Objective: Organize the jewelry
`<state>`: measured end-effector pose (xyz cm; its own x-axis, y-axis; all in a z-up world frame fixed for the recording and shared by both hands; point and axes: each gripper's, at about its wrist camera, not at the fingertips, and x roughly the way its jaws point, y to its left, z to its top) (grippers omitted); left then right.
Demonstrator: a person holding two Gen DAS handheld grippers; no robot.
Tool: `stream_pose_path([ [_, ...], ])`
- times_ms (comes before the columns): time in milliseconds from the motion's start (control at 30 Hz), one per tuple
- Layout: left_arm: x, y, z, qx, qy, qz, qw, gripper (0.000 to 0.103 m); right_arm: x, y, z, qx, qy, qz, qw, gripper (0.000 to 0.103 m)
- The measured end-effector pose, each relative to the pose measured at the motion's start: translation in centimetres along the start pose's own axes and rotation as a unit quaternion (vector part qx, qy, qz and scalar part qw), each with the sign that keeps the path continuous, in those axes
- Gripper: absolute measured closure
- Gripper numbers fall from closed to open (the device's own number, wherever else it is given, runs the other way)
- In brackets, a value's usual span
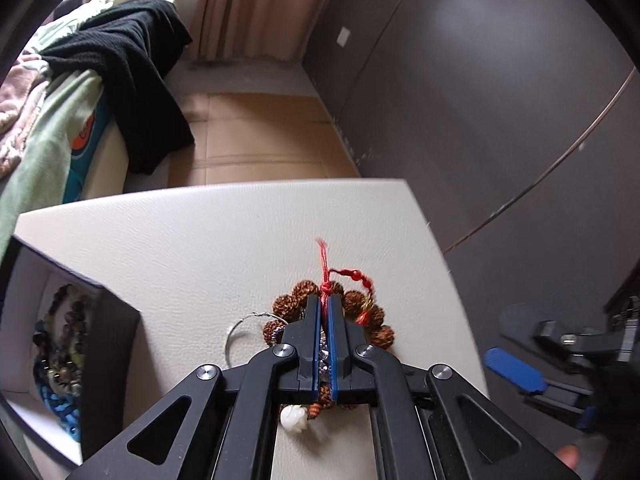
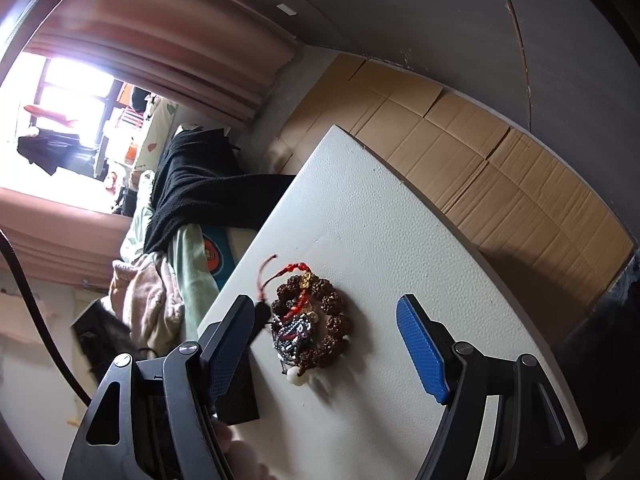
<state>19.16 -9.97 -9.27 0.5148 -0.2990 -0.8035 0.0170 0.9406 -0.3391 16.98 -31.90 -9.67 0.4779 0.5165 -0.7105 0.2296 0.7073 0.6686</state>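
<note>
Left gripper (image 1: 326,312) pinches a red cord (image 1: 325,280) of a brown bead bracelet (image 1: 360,312) on a white table (image 1: 200,240); dark jewelry box (image 1: 108,344) sits left of it.

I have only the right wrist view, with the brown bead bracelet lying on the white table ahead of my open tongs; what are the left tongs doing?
Observer: The left tongs are shut, pinching the red cord of the bracelet.
Operator: Thank you. Is there a container for it nearby?
Observer: Yes, an open dark box stands at the left of the left wrist view, with beaded strings already inside.
Operator: Is anything else next to the bracelet?
Observer: A thin silver hoop lies just left of it in that same view.
</note>
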Motion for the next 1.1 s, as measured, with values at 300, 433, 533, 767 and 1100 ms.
stream_pose_path([
  [300, -4.6, 2.1, -0.4, -0.036, -0.047, -0.018, 0.9981, 0.101, 0.9, 1.7, -0.7, -0.037, 0.014, 0.015, 0.999, 0.030],
  [433, -6.2, 3.1, -0.5, -0.046, -0.062, -0.024, 0.9968, 0.101, 2.2, 2.9, -1.5, -0.058, 0.030, 0.024, 0.998, 0.040],
  [533, -6.7, 3.6, -0.5, -0.052, -0.067, -0.028, 0.9960, 0.101, 4.0, 3.8, -2.4, -0.070, 0.056, 0.026, 0.996, 0.048],
  [767, -7.7, 5.0, -0.5, -0.065, -0.076, -0.035, 0.9944, 0.101, 6.6, 4.2, -3.1, -0.065, 0.070, 0.005, 0.995, 0.059],
  [1100, -8.9, 6.6, -0.5, -0.085, -0.085, -0.048, 0.9916, 0.101, 8.9, 4.7, -3.5, -0.081, 0.073, -0.040, 0.993, 0.059],
])
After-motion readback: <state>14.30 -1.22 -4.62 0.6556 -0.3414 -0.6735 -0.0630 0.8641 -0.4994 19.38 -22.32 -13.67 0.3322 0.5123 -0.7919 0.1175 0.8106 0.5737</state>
